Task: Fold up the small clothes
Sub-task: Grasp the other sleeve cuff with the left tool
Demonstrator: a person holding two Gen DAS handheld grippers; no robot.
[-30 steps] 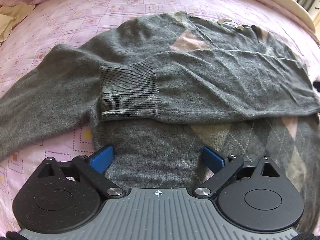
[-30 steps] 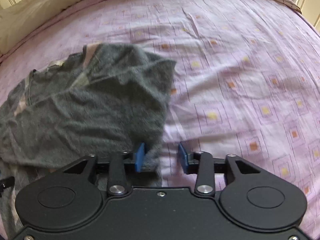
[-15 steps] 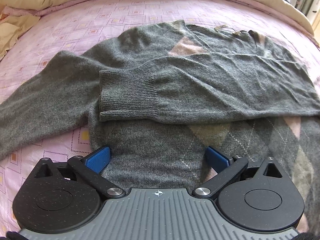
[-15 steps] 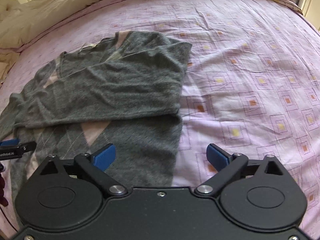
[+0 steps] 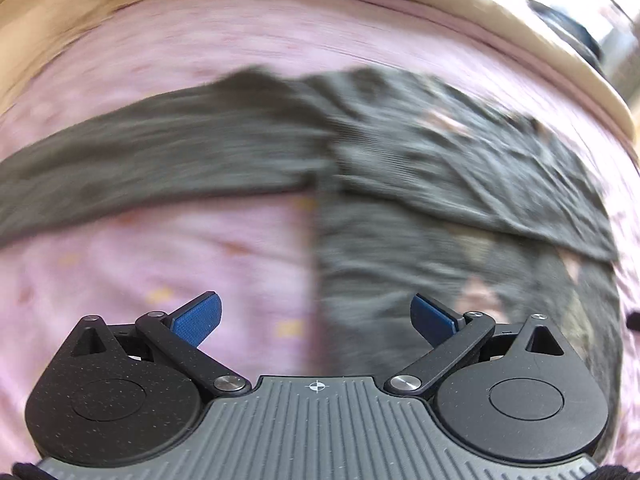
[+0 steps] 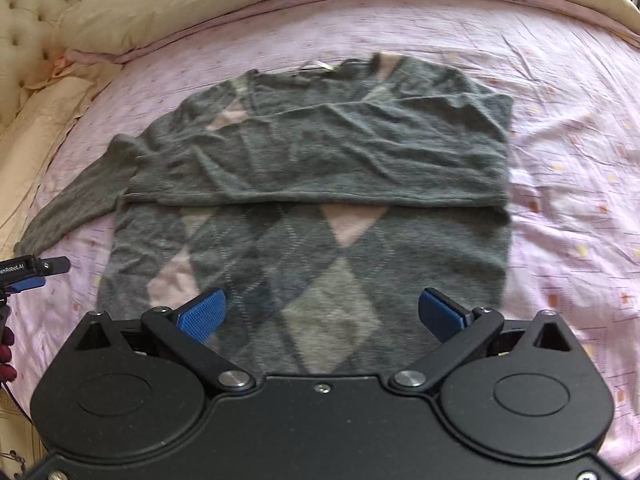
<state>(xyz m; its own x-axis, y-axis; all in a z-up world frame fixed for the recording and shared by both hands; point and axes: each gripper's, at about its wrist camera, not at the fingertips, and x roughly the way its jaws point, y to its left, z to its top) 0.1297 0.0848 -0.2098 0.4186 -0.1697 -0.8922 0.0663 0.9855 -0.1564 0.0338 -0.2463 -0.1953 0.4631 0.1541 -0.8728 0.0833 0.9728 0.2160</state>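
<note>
Grey argyle knit sweater point(image 6: 312, 184) lies flat on pink patterned bedsheet point(image 6: 568, 152), one sleeve folded across chest, other sleeve point(image 5: 152, 160) stretched out. Left gripper point(image 5: 316, 320) and right gripper point(image 6: 322, 314): jaws apart, holding nothing. Left view blurred.

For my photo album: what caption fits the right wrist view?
Open right claw hovers over a grey argyle sweater on a pink bedsheet, one sleeve folded across.

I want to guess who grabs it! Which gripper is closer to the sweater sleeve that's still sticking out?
Left. The left gripper hangs beside the unfolded sleeve; the right gripper hovers over the sweater's hem.
</note>
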